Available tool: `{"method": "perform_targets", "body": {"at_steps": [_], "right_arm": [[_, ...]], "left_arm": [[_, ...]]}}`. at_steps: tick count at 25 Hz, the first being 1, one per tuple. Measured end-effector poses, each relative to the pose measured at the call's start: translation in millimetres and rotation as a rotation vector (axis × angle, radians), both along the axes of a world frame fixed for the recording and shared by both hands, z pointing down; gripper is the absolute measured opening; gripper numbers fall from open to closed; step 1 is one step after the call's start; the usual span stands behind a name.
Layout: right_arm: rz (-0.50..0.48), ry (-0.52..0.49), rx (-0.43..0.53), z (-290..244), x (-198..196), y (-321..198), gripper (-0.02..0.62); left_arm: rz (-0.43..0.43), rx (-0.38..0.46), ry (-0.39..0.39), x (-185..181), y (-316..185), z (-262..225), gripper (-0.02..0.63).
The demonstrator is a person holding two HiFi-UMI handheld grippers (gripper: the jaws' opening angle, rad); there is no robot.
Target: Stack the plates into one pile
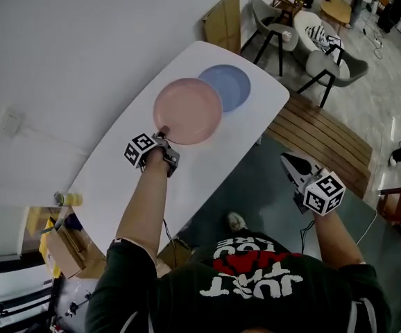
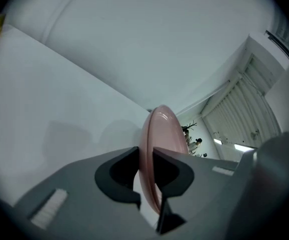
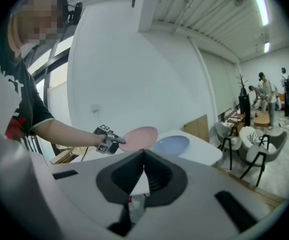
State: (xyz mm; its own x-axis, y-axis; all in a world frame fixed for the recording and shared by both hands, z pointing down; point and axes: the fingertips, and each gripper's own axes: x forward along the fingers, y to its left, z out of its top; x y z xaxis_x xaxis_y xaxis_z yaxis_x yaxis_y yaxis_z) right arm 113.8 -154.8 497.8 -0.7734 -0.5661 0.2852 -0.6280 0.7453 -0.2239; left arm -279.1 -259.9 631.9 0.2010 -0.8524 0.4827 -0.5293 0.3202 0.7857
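Pink plate (image 1: 187,111) held by its rim over the white desk (image 1: 117,179), next to the blue plate (image 1: 227,87).
The long desk carries the blue plate flat near its far end. The pink plate is held clear of the surface, and from the head view it covers the blue plate's near edge. The left gripper (image 1: 163,136) has its fingers closed on the pink plate's near rim, with the plate standing edge-on between them in the left gripper view. The right gripper (image 1: 291,161) hangs off the desk's side over the floor, well apart from both plates, its fingers pressed together and holding nothing.
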Motion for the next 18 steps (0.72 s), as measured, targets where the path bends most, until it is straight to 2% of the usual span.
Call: {"method": "perform_targets", "body": {"at_steps": [4, 9, 13, 16, 18], "right_arm": [[0.136, 0.02, -0.026, 13, 80, -4, 0.008], [0.253, 0.037, -0.043, 23, 149, 6, 0.008], [0.314, 0.038, -0.063, 32, 184, 18, 0.008], [0.332, 0.038, -0.084, 41, 194, 23, 0.008], [0.327, 0.044, -0.093, 46, 194, 24, 0.008]], "left_arm": [[0.039, -0.02, -0.017, 58, -73, 6, 0.058], [0.056, -0.063, -0.057, 97, -128, 20, 0.06], [0.054, -0.107, -0.099, 111, -145, 34, 0.062], [0.058, -0.131, -0.056, 118, -150, 46, 0.074], [0.115, -0.147, -0.045, 127, -152, 53, 0.088]]}}
